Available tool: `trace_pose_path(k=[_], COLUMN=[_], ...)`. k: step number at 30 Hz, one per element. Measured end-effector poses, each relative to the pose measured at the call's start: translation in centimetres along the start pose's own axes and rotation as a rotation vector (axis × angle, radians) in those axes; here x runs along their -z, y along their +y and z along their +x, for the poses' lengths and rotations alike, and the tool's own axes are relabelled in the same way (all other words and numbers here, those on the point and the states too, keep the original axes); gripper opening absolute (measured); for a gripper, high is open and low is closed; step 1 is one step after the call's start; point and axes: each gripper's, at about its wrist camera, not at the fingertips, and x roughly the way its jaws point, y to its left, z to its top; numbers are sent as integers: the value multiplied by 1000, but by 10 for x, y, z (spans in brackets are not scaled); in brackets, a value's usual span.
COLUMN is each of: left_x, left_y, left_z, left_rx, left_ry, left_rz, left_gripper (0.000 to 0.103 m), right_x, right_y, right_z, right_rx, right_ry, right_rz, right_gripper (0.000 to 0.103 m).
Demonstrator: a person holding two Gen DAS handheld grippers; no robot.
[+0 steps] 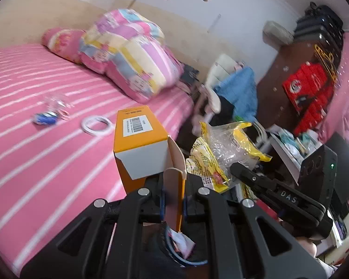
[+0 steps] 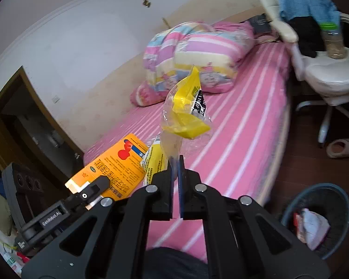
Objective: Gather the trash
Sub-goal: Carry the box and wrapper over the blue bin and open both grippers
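Two grippers, one item each: left gripper jaws clamp one orange box, right gripper jaws pinch one yellow wrapper; one bin at 4 o'clock

One orange box, one yellow wrapper, one tape ring, one bin (partly filled).

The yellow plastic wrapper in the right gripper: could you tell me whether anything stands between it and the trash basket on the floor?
Nothing visible does. The right gripper holds the yellow plastic wrapper above the striped bed's edge; the trash basket stands open on the floor beside it, lower right, with only bare floor between.
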Motion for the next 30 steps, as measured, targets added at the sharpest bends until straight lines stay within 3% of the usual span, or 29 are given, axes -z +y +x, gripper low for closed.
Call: trace_pose_path(k=[15, 20, 30], left_x=[57, 82, 130], left_y=[-92, -108, -114], left_z=[122, 167, 246], left_rx=[131, 149, 162], left_ry=[320, 439, 662], left_rz=[110, 141, 172], left_gripper=[9, 9, 9], right_x=[31, 58, 107], right_y=[-155, -204, -266], right_z=[-63, -59, -31], right_rx=[203, 271, 390], right_ry=[-1, 42, 175], right_rz=[184, 256, 338], right_gripper=[4, 4, 4])
